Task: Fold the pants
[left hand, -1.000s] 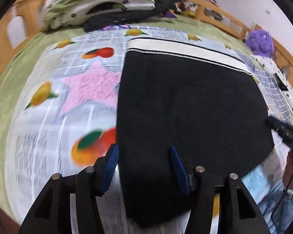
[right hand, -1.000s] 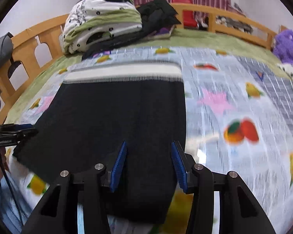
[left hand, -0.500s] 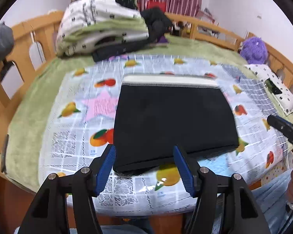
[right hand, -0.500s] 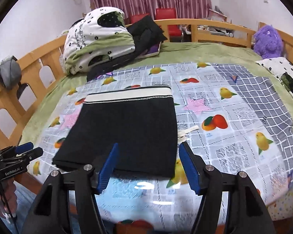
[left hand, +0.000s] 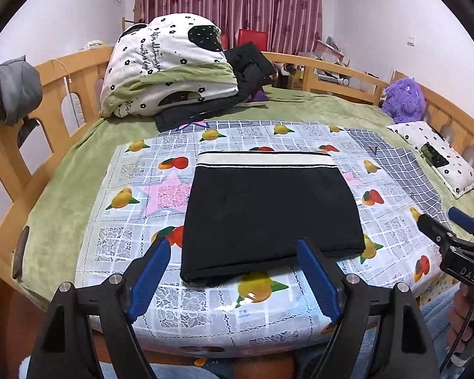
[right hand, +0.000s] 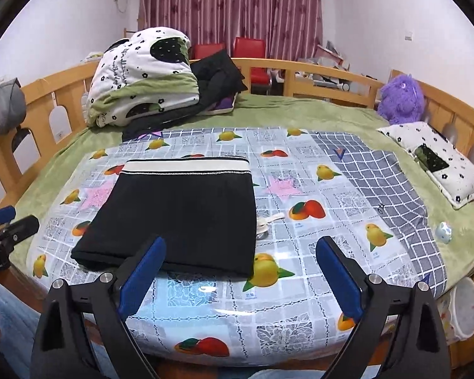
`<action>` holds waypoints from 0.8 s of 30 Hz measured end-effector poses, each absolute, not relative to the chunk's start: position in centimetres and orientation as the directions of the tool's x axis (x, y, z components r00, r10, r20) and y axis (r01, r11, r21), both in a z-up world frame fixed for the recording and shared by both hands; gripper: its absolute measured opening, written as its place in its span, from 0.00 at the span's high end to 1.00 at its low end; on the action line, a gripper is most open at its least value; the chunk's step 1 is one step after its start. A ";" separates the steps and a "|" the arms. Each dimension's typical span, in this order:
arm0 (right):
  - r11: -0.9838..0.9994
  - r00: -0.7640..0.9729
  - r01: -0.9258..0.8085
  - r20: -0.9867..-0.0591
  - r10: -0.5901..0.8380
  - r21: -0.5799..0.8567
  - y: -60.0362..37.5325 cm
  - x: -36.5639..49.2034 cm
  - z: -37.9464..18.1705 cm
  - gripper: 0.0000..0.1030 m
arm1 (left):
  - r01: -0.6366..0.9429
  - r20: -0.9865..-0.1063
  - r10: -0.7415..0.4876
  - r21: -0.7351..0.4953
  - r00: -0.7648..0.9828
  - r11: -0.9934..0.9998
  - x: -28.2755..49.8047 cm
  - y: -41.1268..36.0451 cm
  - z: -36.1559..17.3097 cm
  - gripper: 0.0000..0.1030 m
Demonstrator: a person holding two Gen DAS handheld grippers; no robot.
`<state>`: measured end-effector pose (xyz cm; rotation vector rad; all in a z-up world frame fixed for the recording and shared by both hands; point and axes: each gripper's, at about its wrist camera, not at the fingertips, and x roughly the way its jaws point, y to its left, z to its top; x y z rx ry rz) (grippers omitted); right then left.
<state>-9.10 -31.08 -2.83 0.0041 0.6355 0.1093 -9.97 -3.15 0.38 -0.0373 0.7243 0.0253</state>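
Left to right: grey cloth (left hand: 14,87) hung on the bed rail (left hand: 66,72), then a folded quilt (left hand: 170,63) with dark clothes (left hand: 252,66) at the far end of the bed. Pants (left hand: 268,211) lie folded into a flat black rectangle on the fruit-print sheet (left hand: 126,195), white waistband at the far side. Left gripper (left hand: 233,276) hovers off the near edge, jaws wide open, holding nothing. Right gripper (right hand: 240,273) likewise, jaws spread wide and empty, near the pants' right corner. Far right: purple plush (right hand: 401,98) and a dotted pillow (right hand: 436,161).
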 end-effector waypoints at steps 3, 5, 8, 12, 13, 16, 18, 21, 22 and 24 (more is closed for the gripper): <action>0.994 0.797 -0.097 -0.594 0.109 0.053 -31.1 -9.0 -2.6 0.08 | -0.043 -0.659 0.016 -0.024 0.752 0.999 -10.1 -3.3 0.4 0.21; 0.993 0.796 -0.100 -0.594 0.113 0.055 -31.0 -9.1 -2.6 0.08 | -0.042 -0.664 0.011 -0.031 0.748 0.999 -10.0 -3.2 0.3 0.21; 0.994 0.791 -0.100 -0.602 0.109 0.048 -30.7 -9.0 -2.7 0.08 | -0.044 -0.663 0.014 -0.028 0.749 0.999 -10.2 -3.2 0.3 0.21; 0.994 0.789 -0.103 -0.606 0.105 0.038 -30.5 -9.0 -2.7 0.08 | -0.043 -0.665 0.014 -0.028 0.746 0.999 -10.1 -3.2 0.2 0.21; 0.994 0.788 -0.101 -0.607 0.102 0.037 -30.5 -9.0 -2.8 0.08 | -0.043 -0.666 0.014 -0.028 0.746 0.999 -10.1 -3.2 0.2 0.21; 0.994 0.786 -0.100 -0.610 0.105 0.042 -30.4 -8.9 -2.8 0.08 | -0.048 -0.667 0.013 -0.034 0.745 0.998 -10.1 -3.1 0.2 0.20; 0.994 0.786 -0.100 -0.609 0.104 0.040 -30.3 -8.9 -2.8 0.08 | -0.050 -0.667 0.015 -0.033 0.745 0.998 -10.1 -3.1 0.2 0.20; 0.994 0.785 -0.100 -0.611 0.103 0.039 -30.4 -8.9 -2.8 0.08 | -0.050 -0.667 0.015 -0.033 0.745 0.998 -10.1 -3.0 0.1 0.20; 0.994 0.784 -0.100 -0.612 0.103 0.039 -30.4 -8.9 -2.8 0.08 | -0.049 -0.666 0.014 -0.034 0.746 0.998 -10.1 -3.0 0.1 0.20; 0.994 0.786 -0.102 -0.609 0.103 0.036 -30.4 -8.9 -2.7 0.08 | -0.053 -0.664 0.015 -0.037 0.748 0.998 -10.1 -2.9 0.1 0.20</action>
